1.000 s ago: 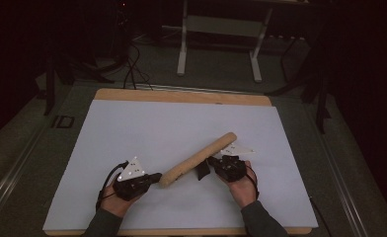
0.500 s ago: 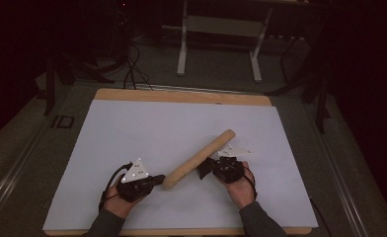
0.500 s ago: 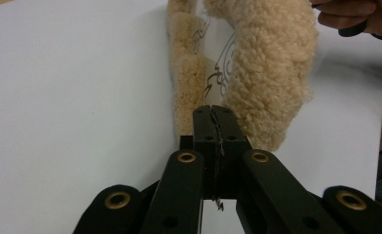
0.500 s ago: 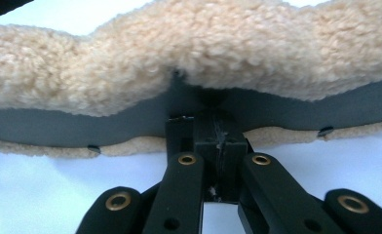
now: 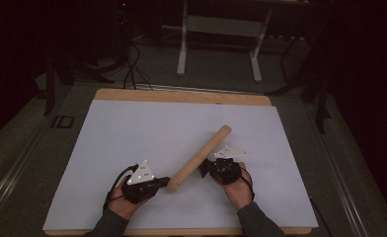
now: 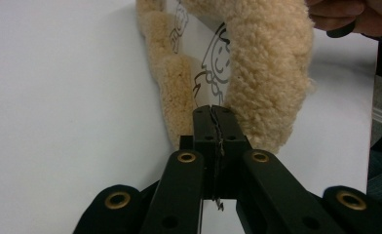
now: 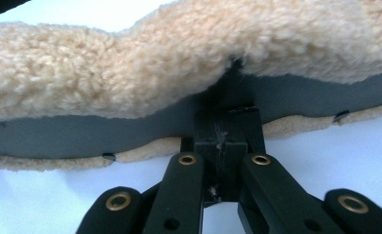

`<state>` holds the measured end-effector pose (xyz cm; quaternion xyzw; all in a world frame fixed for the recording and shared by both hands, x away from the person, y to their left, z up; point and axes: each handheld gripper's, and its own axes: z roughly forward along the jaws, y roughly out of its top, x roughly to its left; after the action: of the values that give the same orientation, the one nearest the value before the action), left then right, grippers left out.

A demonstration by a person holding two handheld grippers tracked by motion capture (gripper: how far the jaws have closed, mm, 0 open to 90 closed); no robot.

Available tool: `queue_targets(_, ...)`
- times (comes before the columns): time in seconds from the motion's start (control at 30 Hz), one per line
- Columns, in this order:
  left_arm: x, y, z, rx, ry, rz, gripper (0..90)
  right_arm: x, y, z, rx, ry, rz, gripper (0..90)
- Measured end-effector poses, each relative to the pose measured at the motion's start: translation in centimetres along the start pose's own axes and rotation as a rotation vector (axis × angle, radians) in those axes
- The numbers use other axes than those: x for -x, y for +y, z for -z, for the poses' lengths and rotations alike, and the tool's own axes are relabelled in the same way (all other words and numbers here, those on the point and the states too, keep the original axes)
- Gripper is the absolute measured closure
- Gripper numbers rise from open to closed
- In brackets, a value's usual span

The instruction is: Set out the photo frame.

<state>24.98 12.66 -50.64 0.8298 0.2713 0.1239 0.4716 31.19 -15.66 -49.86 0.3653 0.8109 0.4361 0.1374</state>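
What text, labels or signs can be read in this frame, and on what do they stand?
"ID": pale letters on the dark mat left of the white sheet, high view.
Cartoon face drawings, no words: on the white inner surface of the fleece roll, left gripper view.
Small dark marks on the grey plate of the left gripper: too small to read.

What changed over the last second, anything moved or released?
Nothing visibly changed. The left gripper and right gripper stay shut on the tan fleecy roll, which lies on the same diagonal across the white sheet.
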Motion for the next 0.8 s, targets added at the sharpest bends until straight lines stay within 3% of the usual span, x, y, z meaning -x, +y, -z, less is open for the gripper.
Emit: queue_targets(0.8,1.2,0.2,-1.3,-0.005,-0.023,-0.026,90.0,-1.4,-0.2,-0.8,-0.02,0.046,0.031,89.8)
